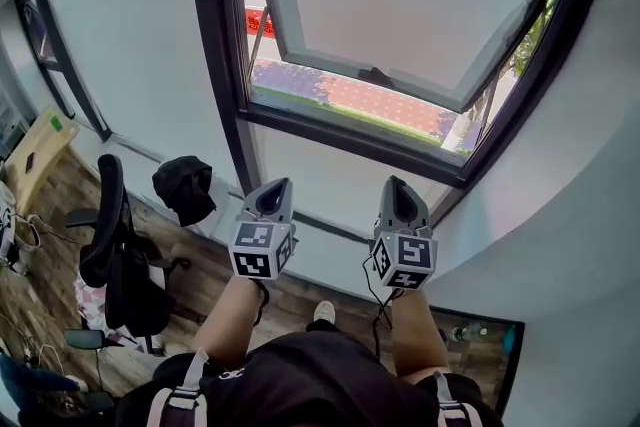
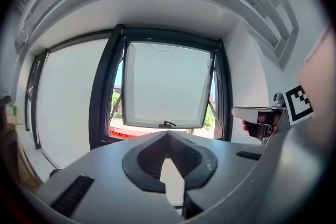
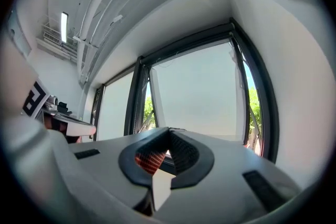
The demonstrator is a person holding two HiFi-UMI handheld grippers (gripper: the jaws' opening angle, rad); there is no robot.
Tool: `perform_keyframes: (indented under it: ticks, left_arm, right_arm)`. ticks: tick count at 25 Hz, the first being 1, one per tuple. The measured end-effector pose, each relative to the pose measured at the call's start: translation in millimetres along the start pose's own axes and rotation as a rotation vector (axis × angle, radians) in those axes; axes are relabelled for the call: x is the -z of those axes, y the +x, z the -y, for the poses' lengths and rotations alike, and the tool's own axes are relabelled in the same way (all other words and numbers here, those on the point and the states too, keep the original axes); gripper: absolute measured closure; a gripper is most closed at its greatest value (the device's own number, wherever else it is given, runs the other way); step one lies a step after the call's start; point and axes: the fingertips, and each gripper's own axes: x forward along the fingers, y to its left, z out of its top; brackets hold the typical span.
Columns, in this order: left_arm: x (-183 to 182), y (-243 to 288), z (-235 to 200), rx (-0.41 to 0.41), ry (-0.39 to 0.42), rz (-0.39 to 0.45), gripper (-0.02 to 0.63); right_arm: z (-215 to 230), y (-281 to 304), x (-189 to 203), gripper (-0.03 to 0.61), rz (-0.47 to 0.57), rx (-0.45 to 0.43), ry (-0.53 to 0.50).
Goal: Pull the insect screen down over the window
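By the window, left tool and right tool are being held clenched, empty (screen likely light, floppy; grip its bottom edge).

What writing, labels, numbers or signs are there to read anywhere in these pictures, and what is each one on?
Red sign outside, seen through the open window: white marks, too blurred to read.
Cubes on the left gripper and right gripper: black-and-white square patterns, no letters or digits.
No other text shows.
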Motion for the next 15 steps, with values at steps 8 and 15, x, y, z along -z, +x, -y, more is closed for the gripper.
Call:
perform_keyframes:
  ticks: [8, 15]
  left_arm:
    - [-14, 97, 0, -0.028, 0.021, -0.026, 0.604]
    - [-28, 160, 3, -0.067, 0.066, -0.049, 0.604]
  right_arm:
    - [56, 81, 7, 0.575, -0.011, -0.019, 0.014]
    - [106, 134, 19, 0.575, -0.021, -0.037, 0.068]
